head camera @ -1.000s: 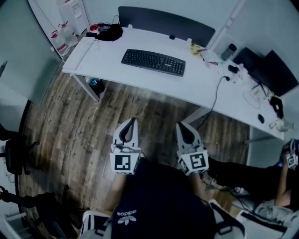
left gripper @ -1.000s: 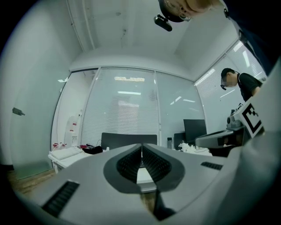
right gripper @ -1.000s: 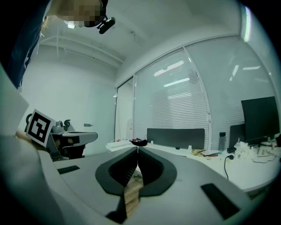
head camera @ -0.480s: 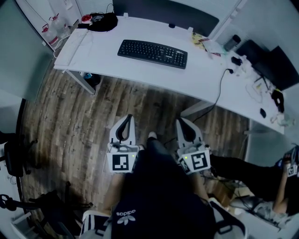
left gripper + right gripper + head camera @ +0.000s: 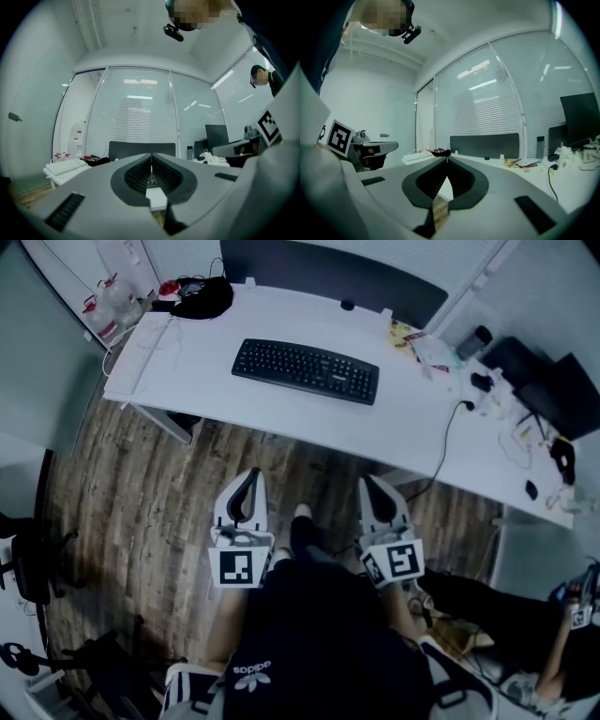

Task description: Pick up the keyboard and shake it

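Observation:
A black keyboard (image 5: 306,370) lies flat on the white desk (image 5: 403,427), near its middle. Both grippers hang over the wooden floor, short of the desk's front edge and apart from the keyboard. My left gripper (image 5: 249,474) is shut with nothing between its jaws, and points toward the desk. My right gripper (image 5: 368,481) is shut and empty too, level with the left one. In the left gripper view the tips (image 5: 151,155) meet in a closed line, with a sliver of the keyboard (image 5: 151,179) seen through the gap behind them. The right gripper view shows the tips (image 5: 447,158) touching as well.
A dark panel (image 5: 328,277) stands along the desk's far edge. A black bag (image 5: 204,298) sits at the far left, a cable (image 5: 444,442) and small items (image 5: 487,381) at the right. A seated person's legs (image 5: 497,601) are at the right; an office chair (image 5: 28,559) at the left.
Both grippers have moved forward toward the desk, and the desk with the keyboard now sits lower and closer in the head view. Both stay shut.

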`<state>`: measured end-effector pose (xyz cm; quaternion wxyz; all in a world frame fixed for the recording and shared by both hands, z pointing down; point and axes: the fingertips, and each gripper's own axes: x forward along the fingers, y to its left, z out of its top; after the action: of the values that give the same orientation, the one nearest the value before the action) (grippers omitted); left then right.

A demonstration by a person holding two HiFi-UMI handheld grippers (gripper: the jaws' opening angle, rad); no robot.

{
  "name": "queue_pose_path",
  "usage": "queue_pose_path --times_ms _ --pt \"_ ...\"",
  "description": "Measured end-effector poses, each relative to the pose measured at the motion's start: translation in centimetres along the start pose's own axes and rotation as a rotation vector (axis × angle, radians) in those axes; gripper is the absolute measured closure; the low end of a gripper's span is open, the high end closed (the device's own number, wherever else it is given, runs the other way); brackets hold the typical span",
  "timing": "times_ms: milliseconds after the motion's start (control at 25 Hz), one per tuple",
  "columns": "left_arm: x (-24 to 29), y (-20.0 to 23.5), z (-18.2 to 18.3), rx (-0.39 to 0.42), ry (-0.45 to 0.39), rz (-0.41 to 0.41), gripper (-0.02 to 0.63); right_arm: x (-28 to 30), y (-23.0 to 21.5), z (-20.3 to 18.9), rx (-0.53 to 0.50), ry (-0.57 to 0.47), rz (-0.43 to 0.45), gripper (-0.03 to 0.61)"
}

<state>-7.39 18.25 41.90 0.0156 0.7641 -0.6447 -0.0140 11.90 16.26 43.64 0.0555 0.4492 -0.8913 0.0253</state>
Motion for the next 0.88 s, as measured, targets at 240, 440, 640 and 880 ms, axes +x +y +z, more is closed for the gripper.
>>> queue_pose_path --times_ms 240,440,640,880 --pt "6.1 1.0 2.5 0.033 -0.042 -0.014 0.607 5.9 -3.6 2.4 0.019 -0.073 0.012 0.574" --pt "9.9 1.4 3.3 0.059 -0.041 0.002 0.606 8.9 -6.9 2.8 0.042 -0.075 0.003 0.574" --pt "12.4 0.9 2.7 0.045 -0.033 0.014 0.607 10.4 -9.8 2.0 0.072 -0.049 -0.021 0.573" --pt "13.9 1.8 1.9 0.044 -0.017 0.030 0.607 11.1 -11.3 1.7 0.049 -0.036 -0.026 0.574"
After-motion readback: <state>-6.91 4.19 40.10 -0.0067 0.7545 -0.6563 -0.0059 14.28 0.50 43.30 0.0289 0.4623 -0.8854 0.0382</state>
